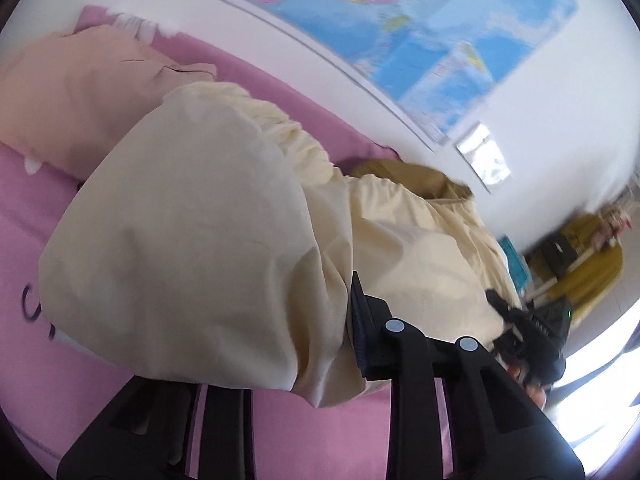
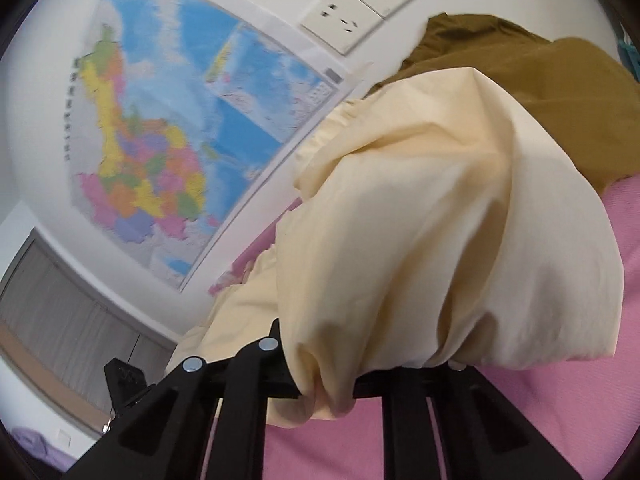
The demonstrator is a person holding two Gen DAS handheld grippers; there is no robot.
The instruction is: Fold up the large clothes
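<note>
Cream cloth, the garment, is bunched between both sets of jaws: the left gripper and the right gripper are each clamped on a fold. From either grip it billows forward over the pink sheet, stretching lengthwise toward its gathered edge near the wall map.

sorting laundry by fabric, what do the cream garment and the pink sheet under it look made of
Cream garment: thin matte woven cloth, probably cotton; it creases softly and has a gathered, elastic-looking edge. Pink sheet: smooth matte fabric, likely cotton or a blend; blur hides the weave.
</note>
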